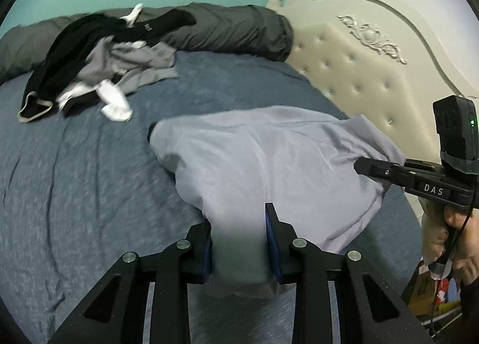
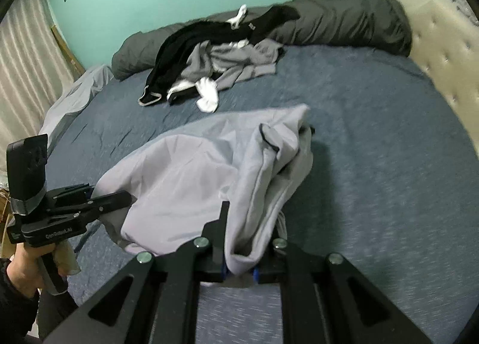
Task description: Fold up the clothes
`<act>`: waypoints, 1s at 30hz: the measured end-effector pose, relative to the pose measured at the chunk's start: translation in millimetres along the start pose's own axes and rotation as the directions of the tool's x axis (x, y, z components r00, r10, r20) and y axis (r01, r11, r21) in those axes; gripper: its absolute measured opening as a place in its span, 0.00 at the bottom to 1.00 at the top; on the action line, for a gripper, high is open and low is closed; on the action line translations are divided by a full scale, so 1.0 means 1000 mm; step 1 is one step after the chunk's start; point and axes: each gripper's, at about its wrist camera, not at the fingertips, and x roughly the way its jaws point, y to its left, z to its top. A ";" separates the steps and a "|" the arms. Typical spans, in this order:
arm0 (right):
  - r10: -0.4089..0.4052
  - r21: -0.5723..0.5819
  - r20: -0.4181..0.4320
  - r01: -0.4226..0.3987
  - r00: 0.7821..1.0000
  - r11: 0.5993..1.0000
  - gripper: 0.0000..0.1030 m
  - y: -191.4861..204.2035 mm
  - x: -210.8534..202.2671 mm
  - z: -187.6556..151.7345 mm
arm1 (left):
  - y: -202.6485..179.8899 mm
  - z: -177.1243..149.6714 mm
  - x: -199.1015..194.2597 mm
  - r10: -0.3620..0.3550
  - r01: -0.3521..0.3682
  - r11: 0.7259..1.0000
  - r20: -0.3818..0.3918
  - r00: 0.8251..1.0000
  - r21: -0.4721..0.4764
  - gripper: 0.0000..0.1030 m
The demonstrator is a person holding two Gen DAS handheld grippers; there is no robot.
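Lavender garment (image 1: 269, 158) was pinched at its near edge by left gripper (image 1: 239, 242) and right gripper (image 2: 239, 257), lifted off the blue bed (image 1: 74, 194); folding toward twelve o'clock was judged next.

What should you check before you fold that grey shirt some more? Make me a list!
1. Left gripper pinching the grey shirt: ok, cloth fills the gap between its pads.
2. Right gripper pinching the shirt: ok, cloth bunched between its pads.
3. Shirt lying smooth: not ok, it hangs crumpled with one side doubled over.
4. Bare blue sheet to lay it on: ok.
5. Pile of other clothes out of the way: ok, it sits apart near the dark rolled blanket.
6. Shirt fully off the bed: cannot tell.
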 end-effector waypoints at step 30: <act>-0.271 0.071 0.148 0.263 0.951 0.962 0.08 -0.206 -0.177 0.054 | -0.240 0.145 0.096 -0.163 0.144 0.973 0.093 0.982 0.182 0.30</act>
